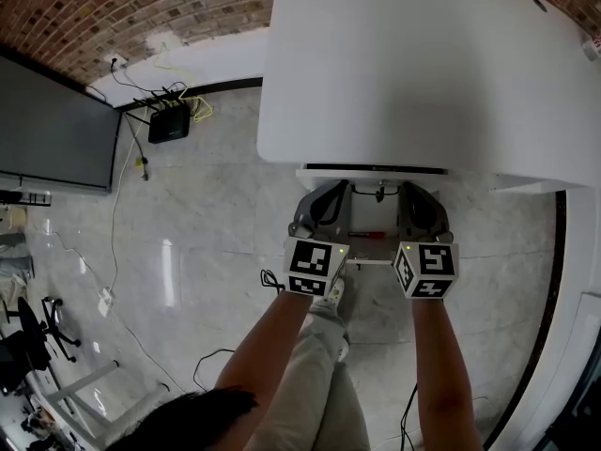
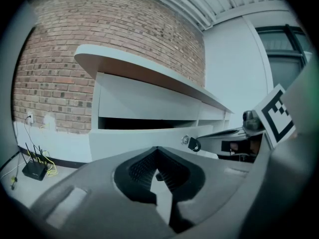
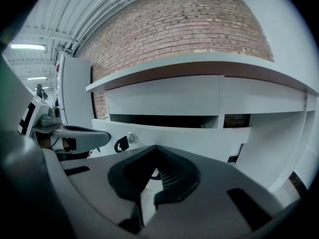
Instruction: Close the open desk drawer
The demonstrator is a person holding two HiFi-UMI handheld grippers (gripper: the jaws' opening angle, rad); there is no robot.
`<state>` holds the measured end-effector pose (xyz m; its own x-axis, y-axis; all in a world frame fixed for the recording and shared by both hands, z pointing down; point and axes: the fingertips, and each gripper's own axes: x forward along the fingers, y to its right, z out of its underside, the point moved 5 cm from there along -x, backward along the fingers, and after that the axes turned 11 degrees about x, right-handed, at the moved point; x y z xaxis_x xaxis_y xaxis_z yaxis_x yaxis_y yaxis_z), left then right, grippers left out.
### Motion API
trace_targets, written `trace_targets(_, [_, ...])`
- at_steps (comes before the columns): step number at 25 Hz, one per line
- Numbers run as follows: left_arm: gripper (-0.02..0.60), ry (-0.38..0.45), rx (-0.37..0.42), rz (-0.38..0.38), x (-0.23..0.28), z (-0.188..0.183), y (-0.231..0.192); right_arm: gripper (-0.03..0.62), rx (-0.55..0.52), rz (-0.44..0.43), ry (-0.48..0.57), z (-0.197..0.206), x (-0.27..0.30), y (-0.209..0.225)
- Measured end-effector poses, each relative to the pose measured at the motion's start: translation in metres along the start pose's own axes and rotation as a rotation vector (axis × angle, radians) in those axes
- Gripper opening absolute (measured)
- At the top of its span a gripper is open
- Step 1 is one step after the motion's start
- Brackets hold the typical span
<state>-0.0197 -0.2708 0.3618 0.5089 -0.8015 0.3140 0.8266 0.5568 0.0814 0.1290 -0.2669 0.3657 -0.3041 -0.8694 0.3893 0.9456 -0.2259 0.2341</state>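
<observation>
Two forearms [image 1: 282,332] stretched forward side by side, left gripper [image 1: 324,195] and right gripper [image 1: 420,195] tilted slightly down toward the drawer front [image 1: 371,178], jaws fully closed, holding nothing.

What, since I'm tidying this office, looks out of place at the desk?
The white desk drawer stands pulled out beneath the white desktop, with a dark gap above its front and a black-headed key left sticking out of it. Nothing looks spilled.

My right tool [image 3: 155,147], jaws pressed together on nothing, faces the white drawer [image 3: 199,136] standing out under the tabletop [image 3: 209,63], with a key [image 3: 123,142] in its lock and the left tool [image 3: 75,133] alongside.
</observation>
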Motion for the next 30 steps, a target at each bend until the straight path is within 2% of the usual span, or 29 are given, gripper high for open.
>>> trace_targets(8, [0.006, 0.011, 0.032, 0.006, 0.020, -0.006, -0.014, 0.011, 0.010, 0.013, 0.031, -0.010, 0.022, 0.005])
trace_targets(15, [0.006, 0.022, 0.012, 0.012, 0.041, -0.012, -0.025, 0.011, -0.016, 0.012, 0.033, -0.023, 0.041, 0.012])
trace_targets(20, [0.006, 0.029, 0.027, 0.018, 0.053, -0.015, -0.033, 0.011, 0.004, 0.018, 0.057, -0.029, 0.055, 0.015])
trace_targets(30, [0.006, 0.018, 0.053, 0.061, 0.062, -0.010, -0.031, 0.011, -0.012, -0.024, 0.091, -0.028, 0.058, 0.016])
